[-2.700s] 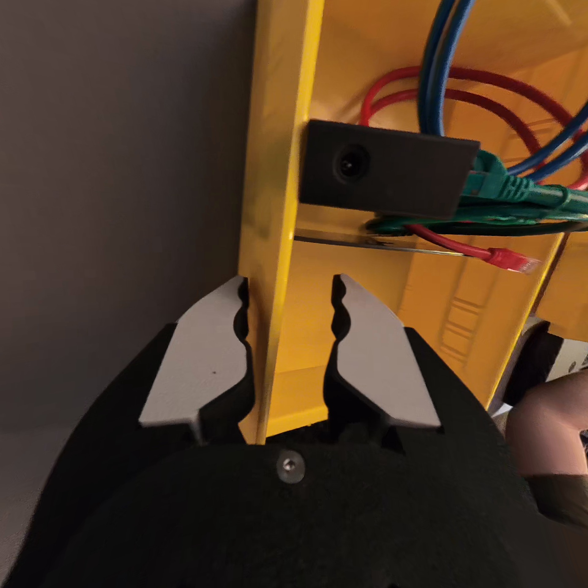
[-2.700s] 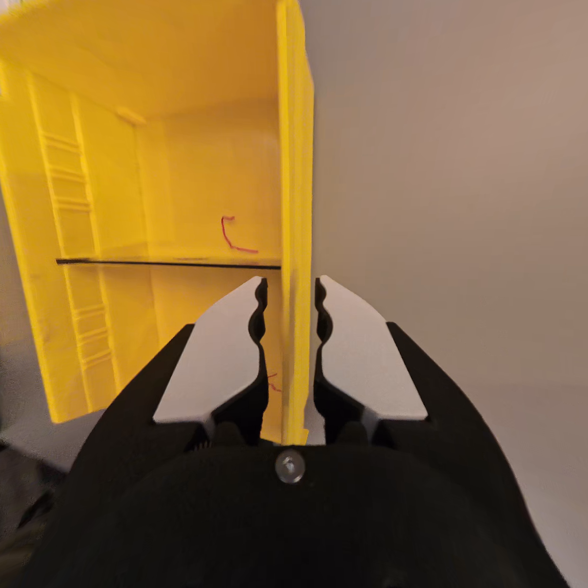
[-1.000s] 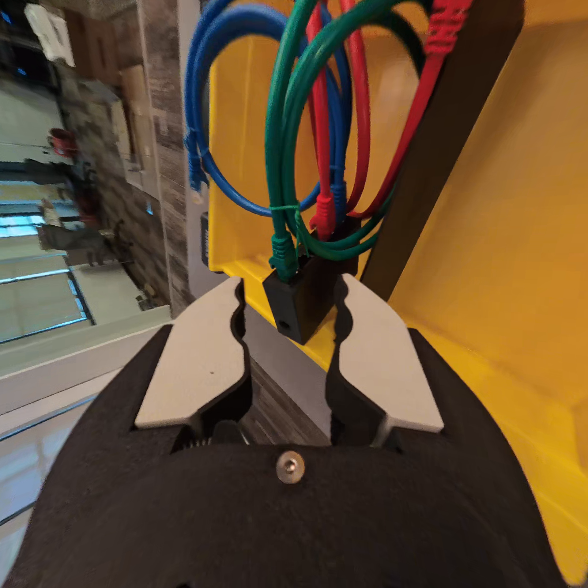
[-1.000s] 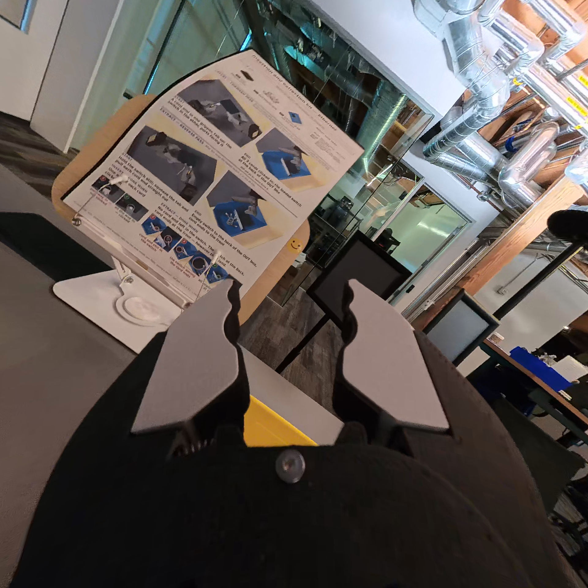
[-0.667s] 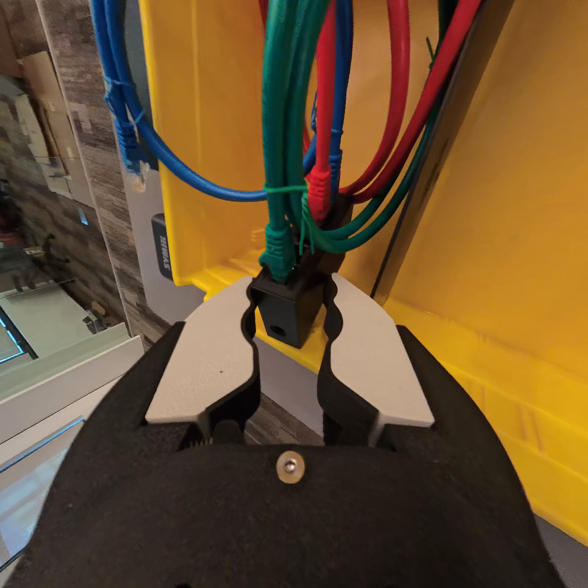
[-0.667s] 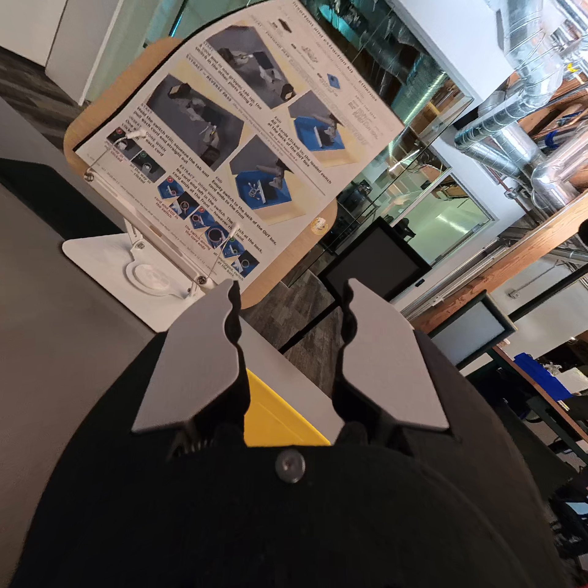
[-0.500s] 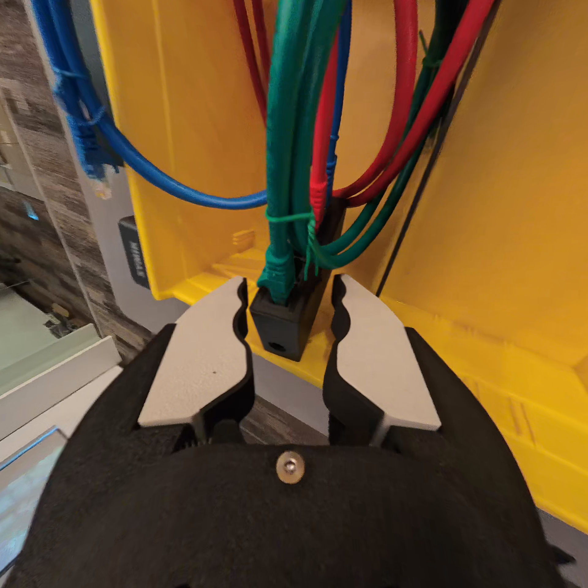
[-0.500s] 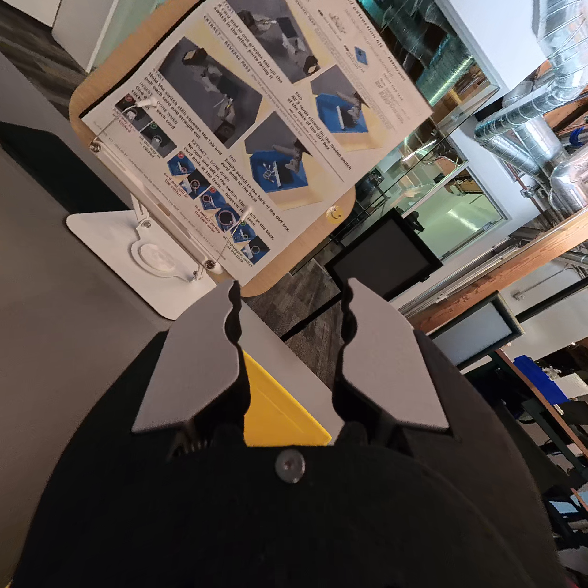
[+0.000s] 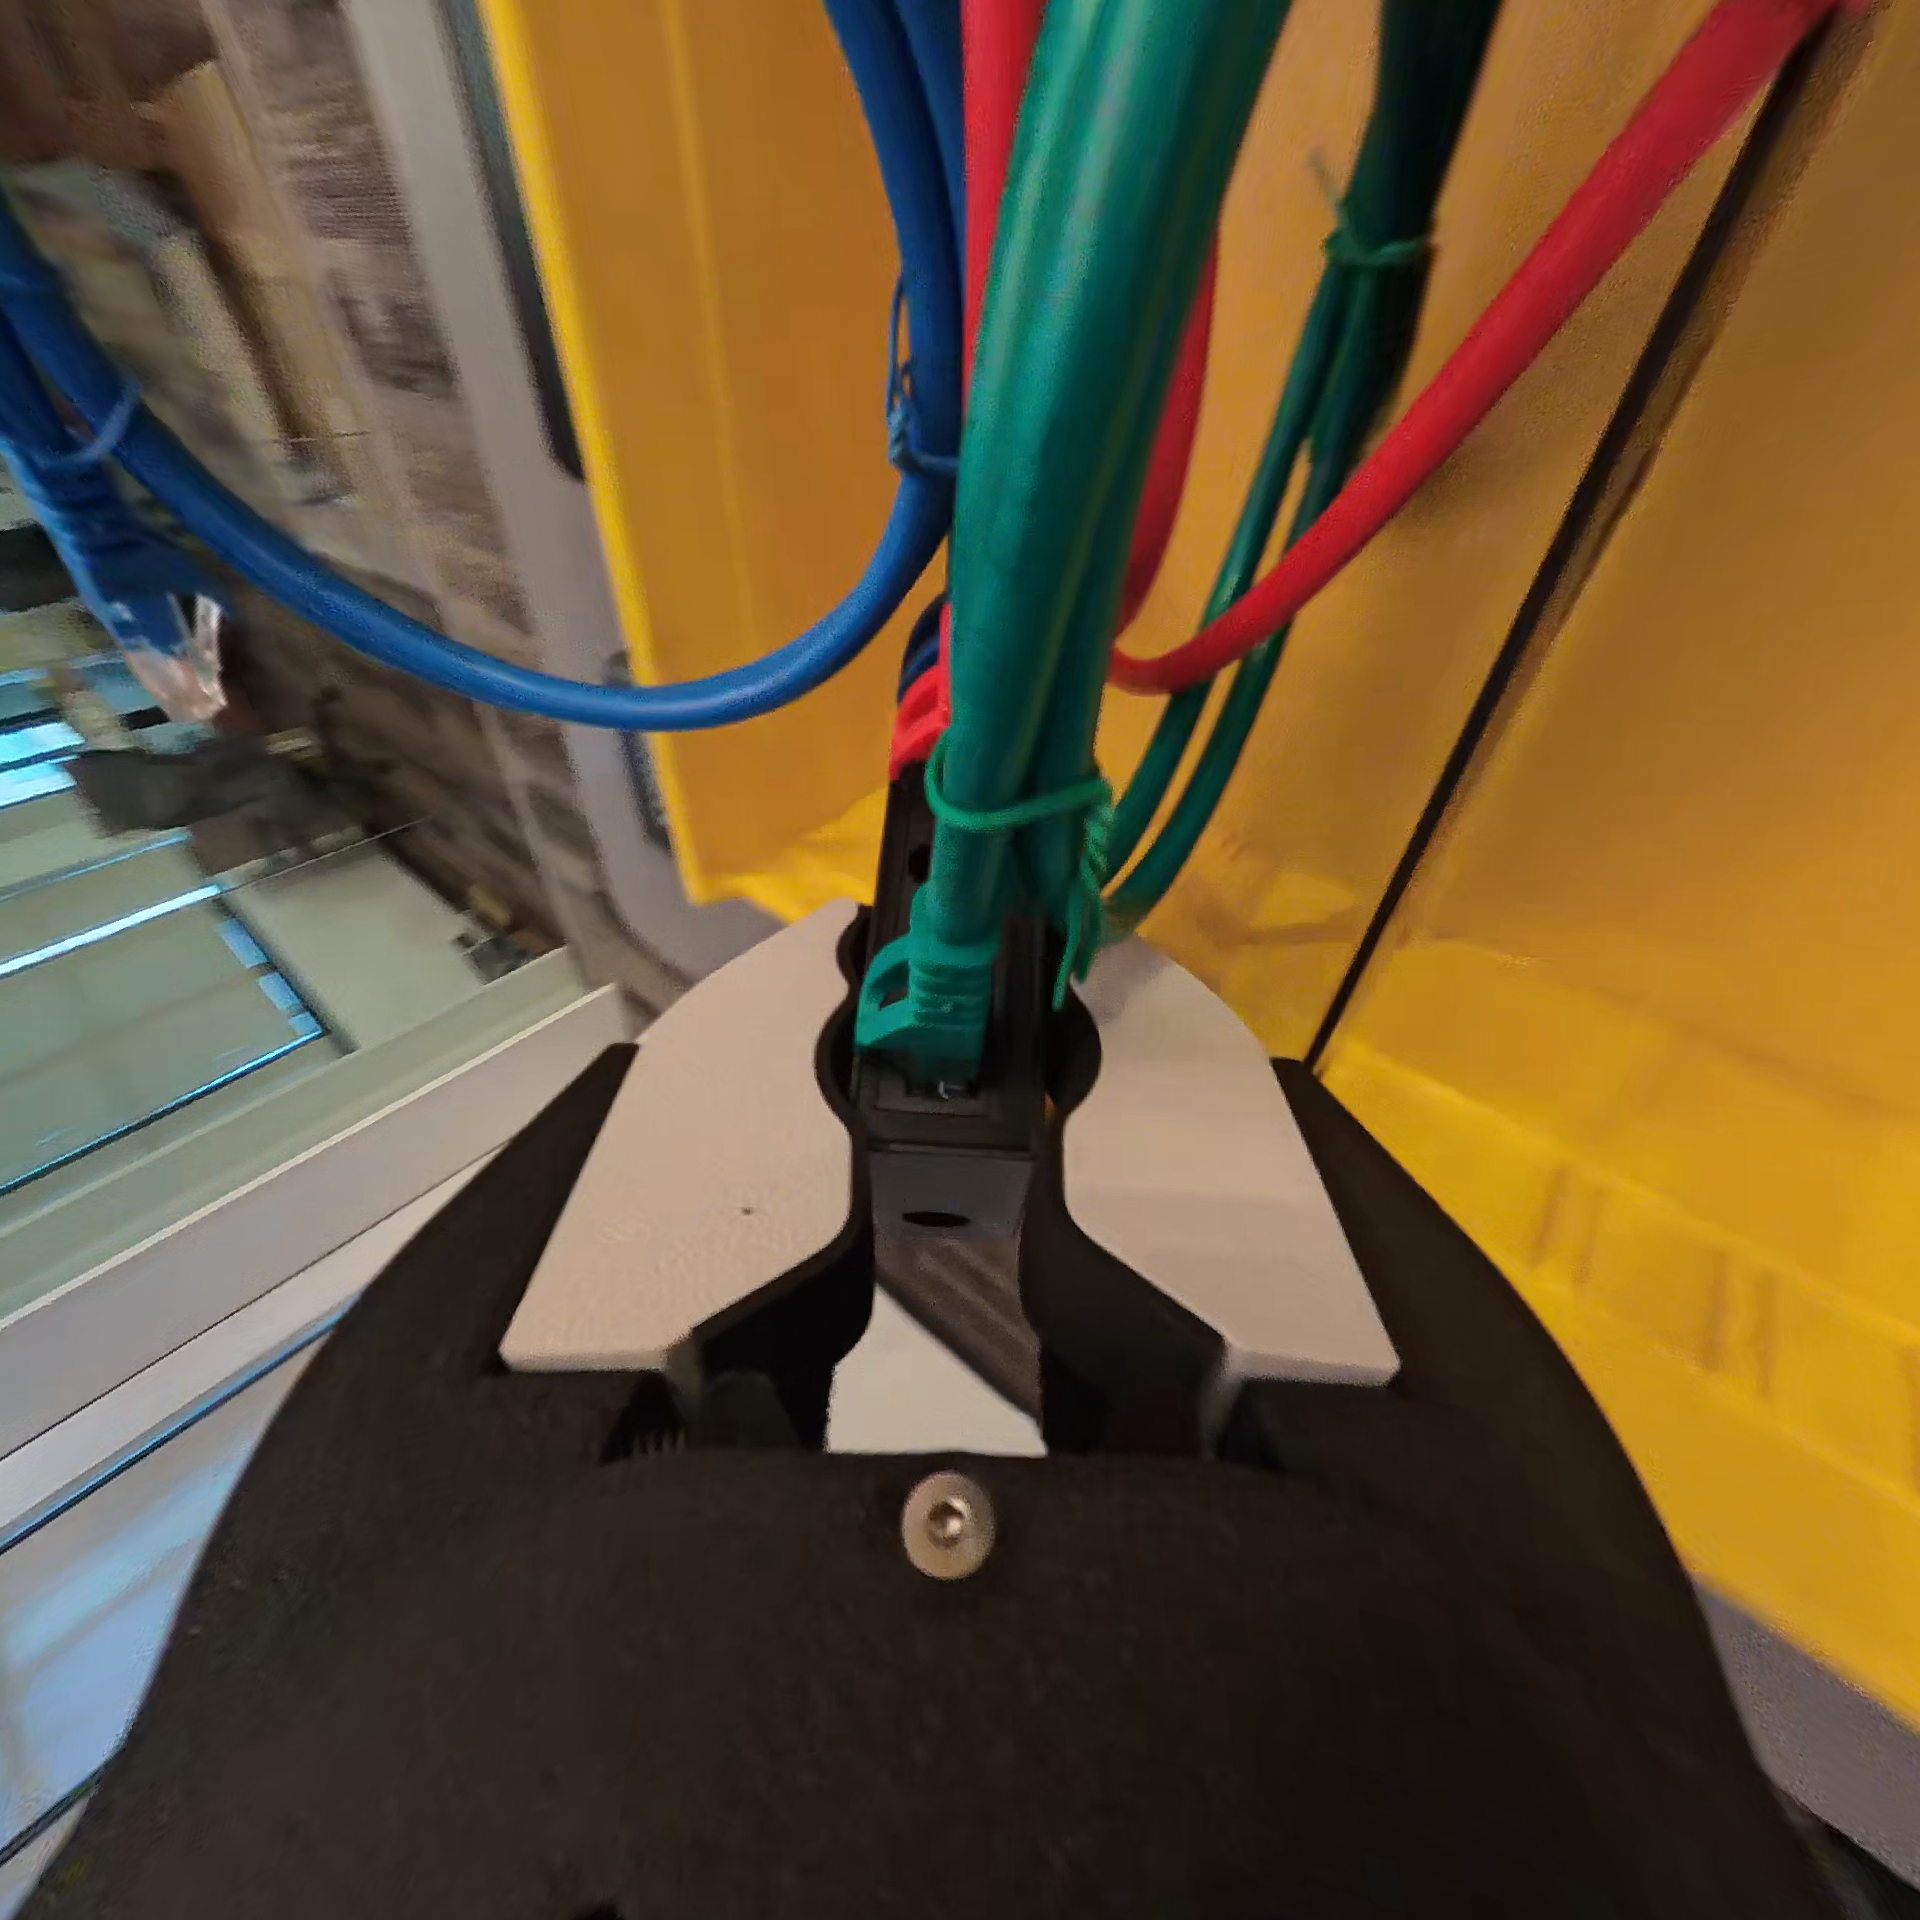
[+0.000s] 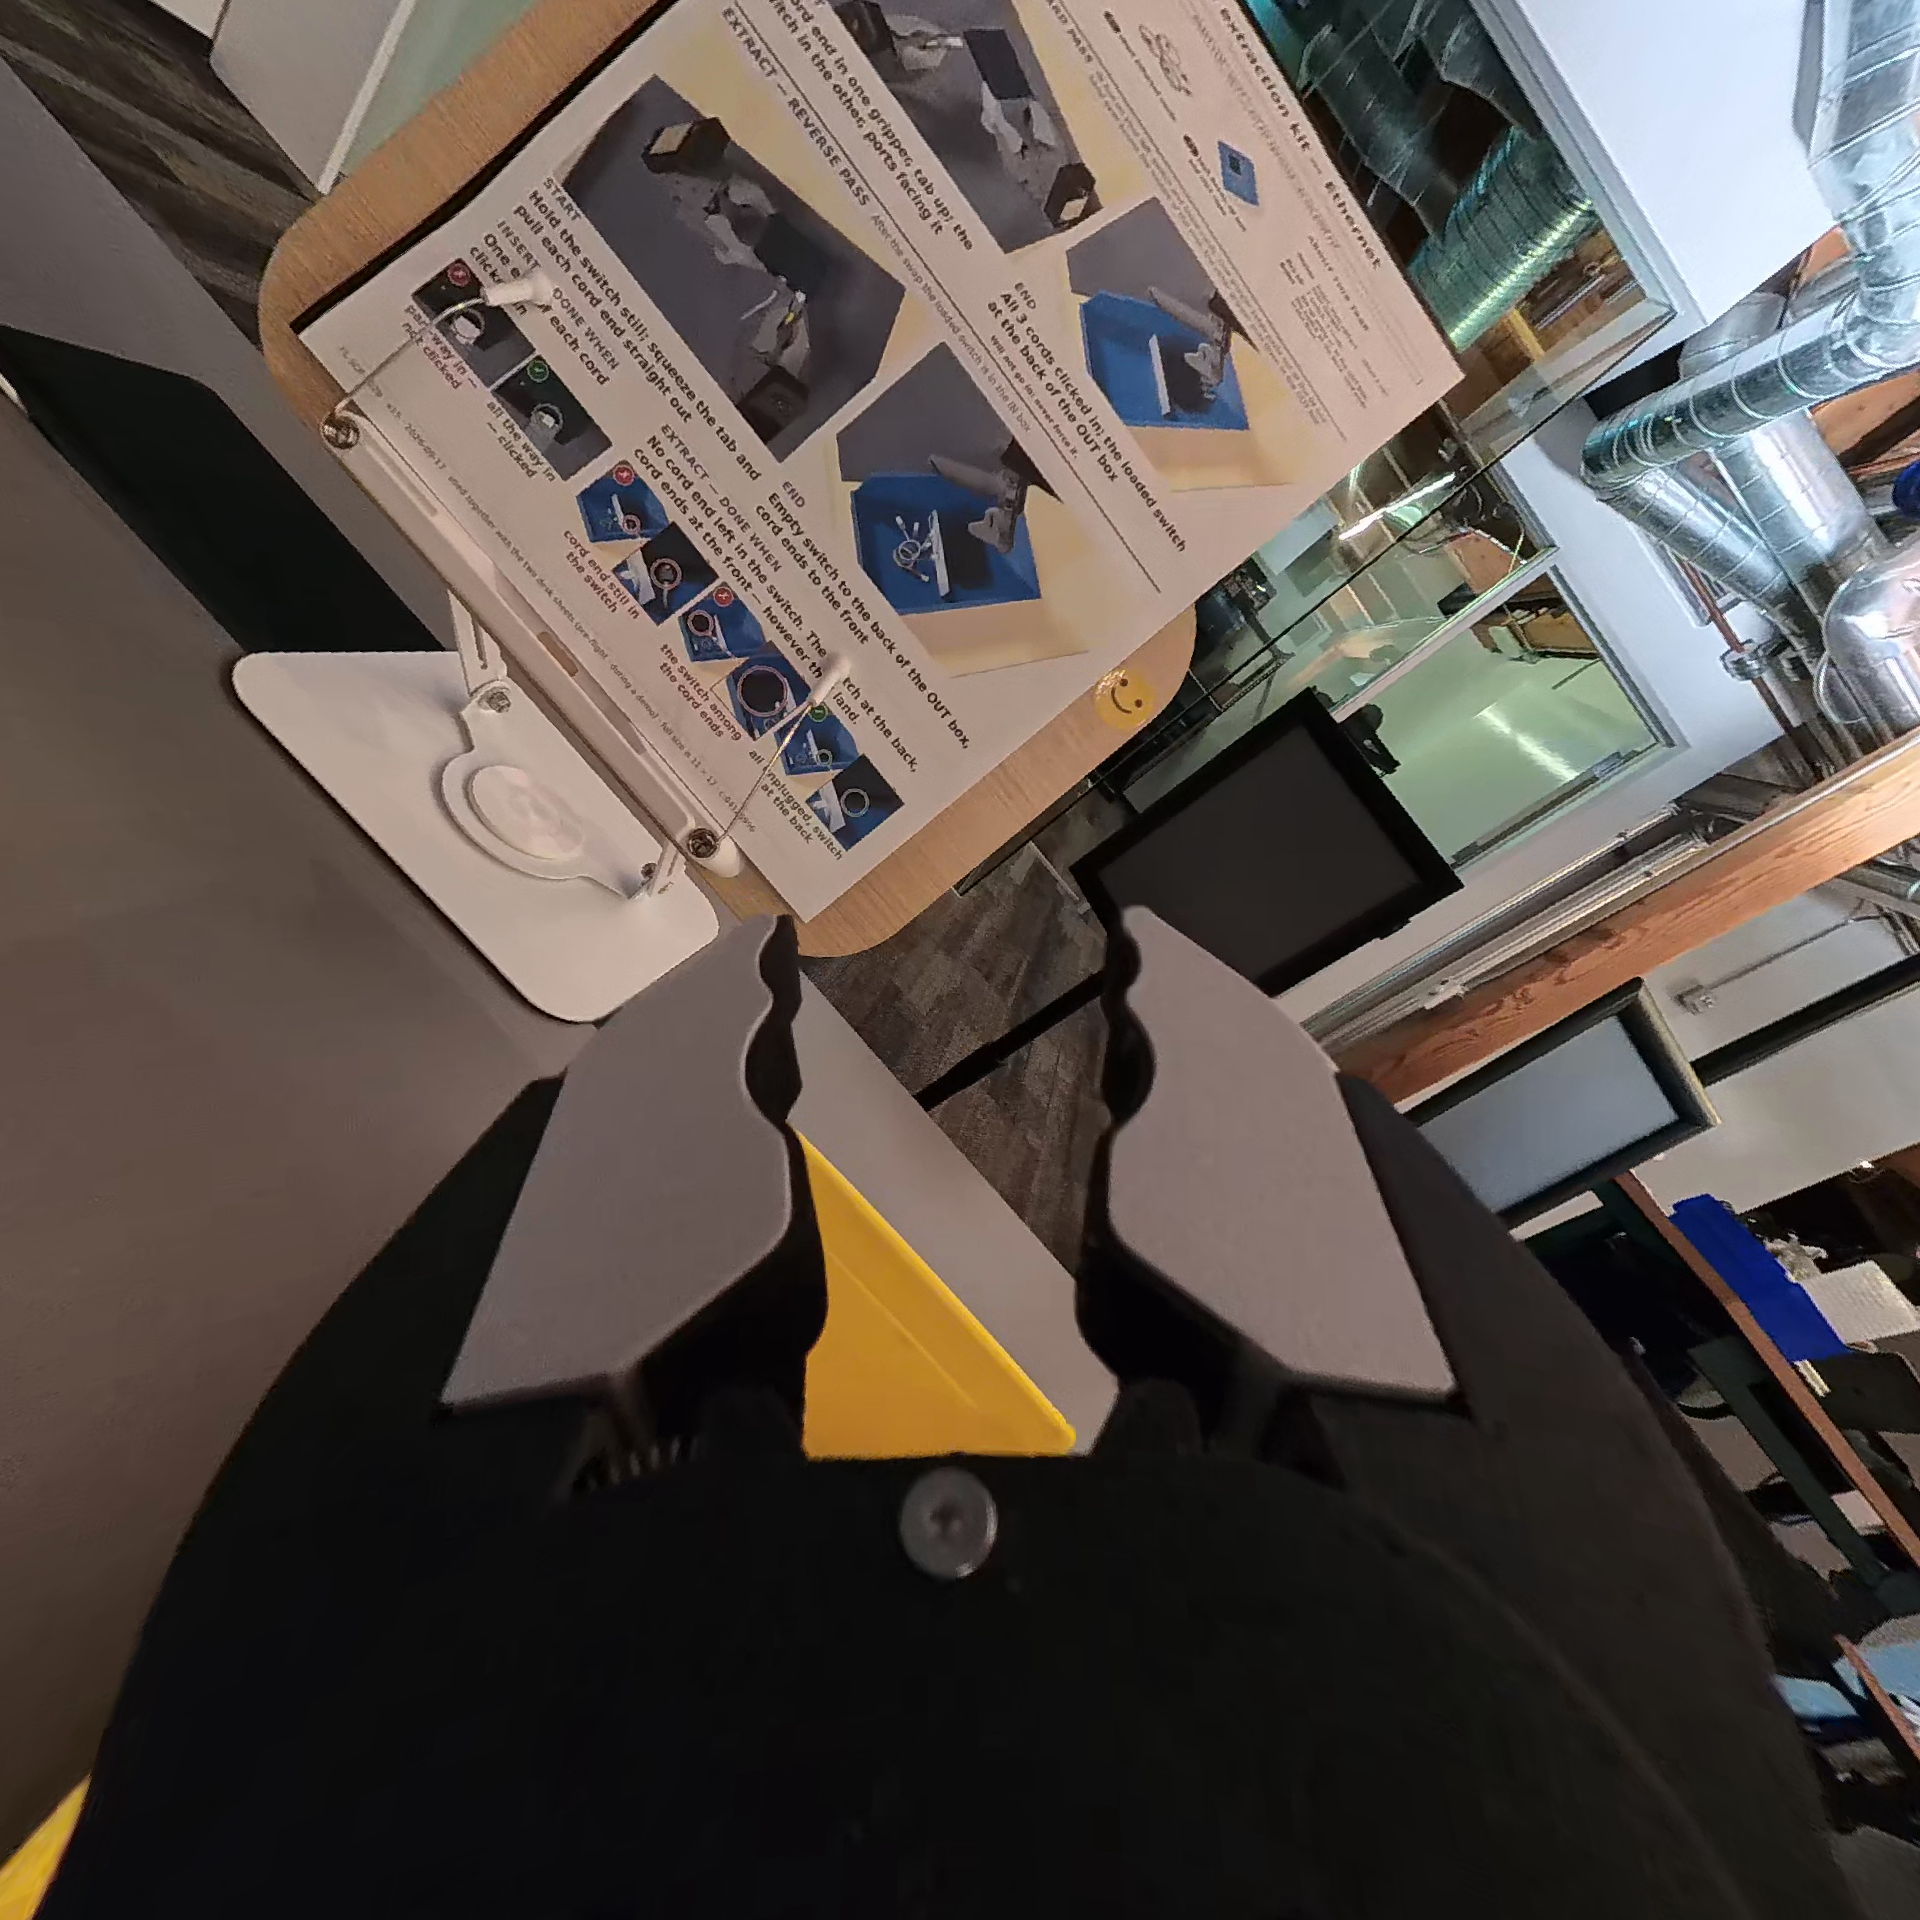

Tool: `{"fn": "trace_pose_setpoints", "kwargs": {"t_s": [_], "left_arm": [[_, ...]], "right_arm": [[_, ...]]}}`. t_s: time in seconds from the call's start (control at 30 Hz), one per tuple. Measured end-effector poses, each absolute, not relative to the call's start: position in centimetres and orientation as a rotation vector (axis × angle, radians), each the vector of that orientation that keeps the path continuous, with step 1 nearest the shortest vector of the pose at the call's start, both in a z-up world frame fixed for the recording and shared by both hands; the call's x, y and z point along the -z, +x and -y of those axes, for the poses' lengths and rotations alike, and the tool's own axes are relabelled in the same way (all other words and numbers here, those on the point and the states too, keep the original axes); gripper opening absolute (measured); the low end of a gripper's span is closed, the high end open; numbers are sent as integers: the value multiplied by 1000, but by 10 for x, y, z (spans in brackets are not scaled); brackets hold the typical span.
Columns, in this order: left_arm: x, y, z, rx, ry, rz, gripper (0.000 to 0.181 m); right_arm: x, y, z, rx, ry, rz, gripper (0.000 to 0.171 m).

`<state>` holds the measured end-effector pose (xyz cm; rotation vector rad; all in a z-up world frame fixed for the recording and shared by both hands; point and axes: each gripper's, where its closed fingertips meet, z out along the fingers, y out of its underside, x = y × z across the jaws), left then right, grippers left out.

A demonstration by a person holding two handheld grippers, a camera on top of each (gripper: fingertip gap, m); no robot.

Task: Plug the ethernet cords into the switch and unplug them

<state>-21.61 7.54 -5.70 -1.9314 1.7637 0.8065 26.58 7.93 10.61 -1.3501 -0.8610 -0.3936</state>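
At frame centre my left gripper (image 9: 951,1023) clamps the small black plastic switch (image 9: 951,1153), over the yellow plastic bin (image 9: 1621,727). The green ethernet cord (image 9: 1023,499) sits plugged in; red and blue look seated behind it, so I judge unplugging remains. My right gripper (image 10: 945,1023) gapes empty, tilted upward toward a printed instruction board (image 10: 831,395).

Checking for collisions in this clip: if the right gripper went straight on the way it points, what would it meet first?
Nothing close. The right gripper is open and empty, aimed past the table edge just below the instruction board. Beyond is floor and a dark screen, so the way looks free, though depth is unclear.
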Motion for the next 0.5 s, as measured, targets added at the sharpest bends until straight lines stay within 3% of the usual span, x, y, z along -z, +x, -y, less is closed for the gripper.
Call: {"fn": "trace_pose_setpoints", "kwargs": {"t_s": [0.27,0.5], "left_arm": [[-40,-219,-72,-1144,-1686,-1586,30],[-145,-156,-64,-1207,-1482,-1445,30]], "right_arm": [[-83,252,-90,405,-1382,923,55],[-90,248,-83,365,-1363,922,55]]}}
